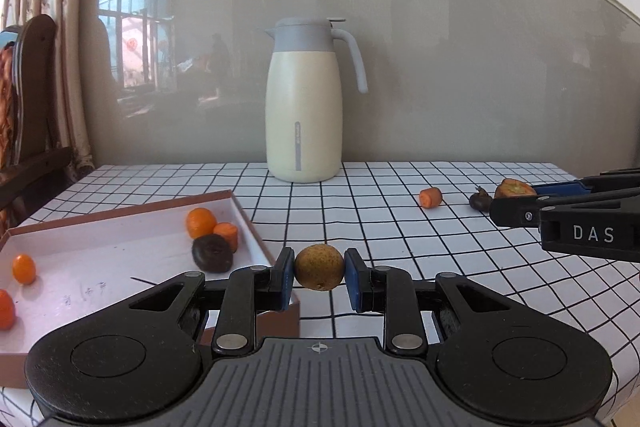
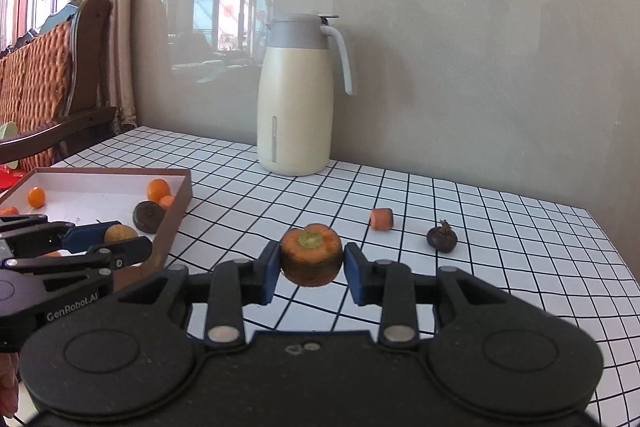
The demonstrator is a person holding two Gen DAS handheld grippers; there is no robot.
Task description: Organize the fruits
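two tongs, left tongs and right tongs, each grip one fruit.

An orange fruit in the box is cut off by the left edge.

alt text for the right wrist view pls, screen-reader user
The right gripper holds a carrot top piece in its jaws above a checked tablecloth. Behind lie a carrot chunk, a dark fruit and a cream jug.
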